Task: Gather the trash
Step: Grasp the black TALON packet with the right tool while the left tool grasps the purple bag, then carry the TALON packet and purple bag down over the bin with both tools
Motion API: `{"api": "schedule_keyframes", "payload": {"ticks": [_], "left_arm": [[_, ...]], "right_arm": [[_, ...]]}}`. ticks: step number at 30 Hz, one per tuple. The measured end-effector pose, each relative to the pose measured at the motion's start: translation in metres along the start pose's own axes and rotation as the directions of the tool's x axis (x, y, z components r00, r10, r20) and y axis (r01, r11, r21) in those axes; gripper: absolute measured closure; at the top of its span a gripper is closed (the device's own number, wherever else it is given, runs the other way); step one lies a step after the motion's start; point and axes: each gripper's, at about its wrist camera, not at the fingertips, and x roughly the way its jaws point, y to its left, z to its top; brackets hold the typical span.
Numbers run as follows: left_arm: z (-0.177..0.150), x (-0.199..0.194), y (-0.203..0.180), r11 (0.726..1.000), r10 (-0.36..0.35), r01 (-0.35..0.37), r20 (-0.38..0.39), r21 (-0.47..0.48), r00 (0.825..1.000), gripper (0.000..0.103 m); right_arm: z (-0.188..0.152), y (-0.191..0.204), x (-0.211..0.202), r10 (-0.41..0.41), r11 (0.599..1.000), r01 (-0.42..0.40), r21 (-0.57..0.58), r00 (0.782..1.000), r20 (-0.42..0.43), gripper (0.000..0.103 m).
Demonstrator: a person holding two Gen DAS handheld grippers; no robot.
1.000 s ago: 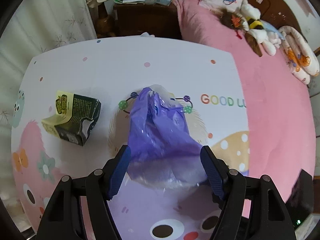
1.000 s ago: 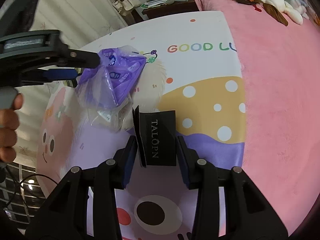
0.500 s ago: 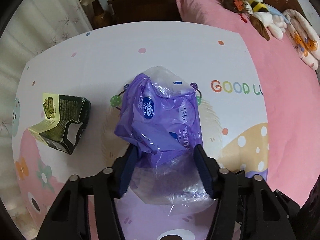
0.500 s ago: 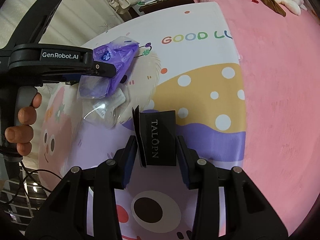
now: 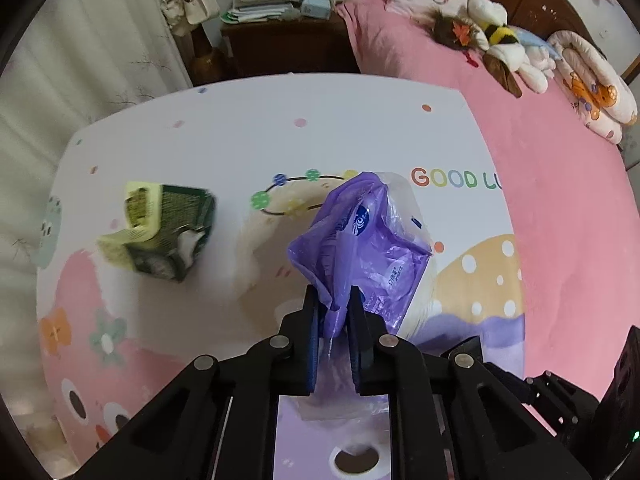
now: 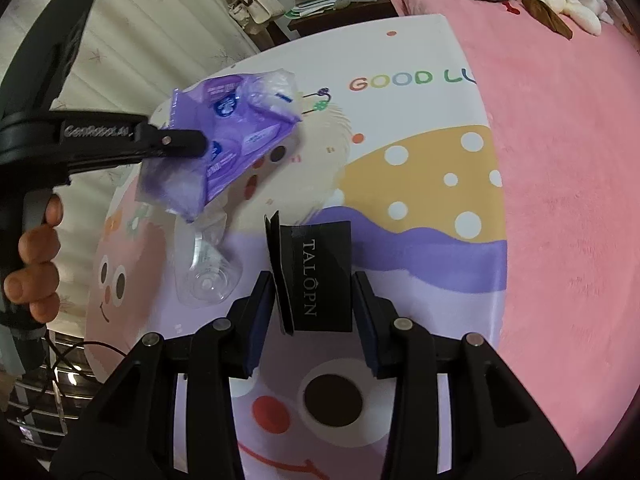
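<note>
Since a second ago the left gripper (image 5: 334,300) has gone from standing wide open around the purple plastic wrapper (image 5: 368,240) to pinching it: its two fingers are now drawn close together with a fold of the purple film caught between the pads, and the wrapper has come up off the cartoon play mat (image 5: 240,132), its free end standing out beyond the fingertips toward the far side. In the right wrist view the same wrapper (image 6: 236,136) hangs from the tip of the left gripper (image 6: 200,144) above the left part of the mat, with a hand (image 6: 36,256) wrapped around the gripper's handle at the left edge. Below it, on the lilac part of the mat, lies a crumpled clear plastic piece (image 6: 208,268), possibly a squashed bottle or blister pack; the view is too distorted to be sure. The right gripper (image 6: 312,300) has not changed: its jaws hold a black folded card box printed TALOPN (image 6: 320,276), one pad pressed against each side, the box upright between them over the near part of the mat. To the left of the wrapper in the left wrist view, well apart from it, a crushed green and yellow carton (image 5: 160,232) lies on the mat, somewhat blurred. Right of the mat is a pink bedspread (image 5: 560,200), with plush toys (image 5: 500,44) piled at its far end near the headboard.
</note>
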Motion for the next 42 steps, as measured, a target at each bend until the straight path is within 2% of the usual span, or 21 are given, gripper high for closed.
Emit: {"api": "schedule_keyframes", "payload": {"ticks": [9, 18, 24, 30, 36, 42], "left_arm": [[-0.060, -0.074, 0.043, 0.999, -0.034, 0.035, 0.092, -0.007, 0.995, 0.092], [-0.173, -0.140, 0.105, 1.000, -0.029, 0.030, 0.131, -0.002, 0.991, 0.092], [-0.271, -0.181, 0.159, 0.999, -0.031, 0.027, 0.140, 0.031, 0.990, 0.092], [-0.375, -0.204, 0.208, 0.994, -0.039, 0.025, 0.131, 0.102, 0.991, 0.092], [-0.462, -0.210, 0.245, 0.988, -0.056, 0.038, 0.118, 0.151, 0.991, 0.092], [-0.521, -0.210, 0.271, 0.985, -0.050, 0.034, 0.092, 0.168, 0.995, 0.092]], "right_arm": [[-0.027, 0.039, -0.021, 0.012, 1.000, -0.012, -0.014, 1.000, 0.022, 0.067], [-0.085, 0.108, -0.042, 0.018, 0.999, -0.017, -0.038, 0.999, 0.032, 0.067], [-0.147, 0.168, -0.063, 0.002, 1.000, -0.001, -0.025, 0.997, 0.071, 0.067], [-0.229, 0.241, -0.076, -0.035, 0.999, 0.038, -0.028, 0.996, 0.086, 0.067], [-0.306, 0.295, -0.064, -0.095, 0.995, 0.096, -0.033, 0.995, 0.022, 0.067], [-0.366, 0.326, -0.045, -0.117, 0.993, 0.115, -0.039, 0.992, -0.049, 0.067]]}}
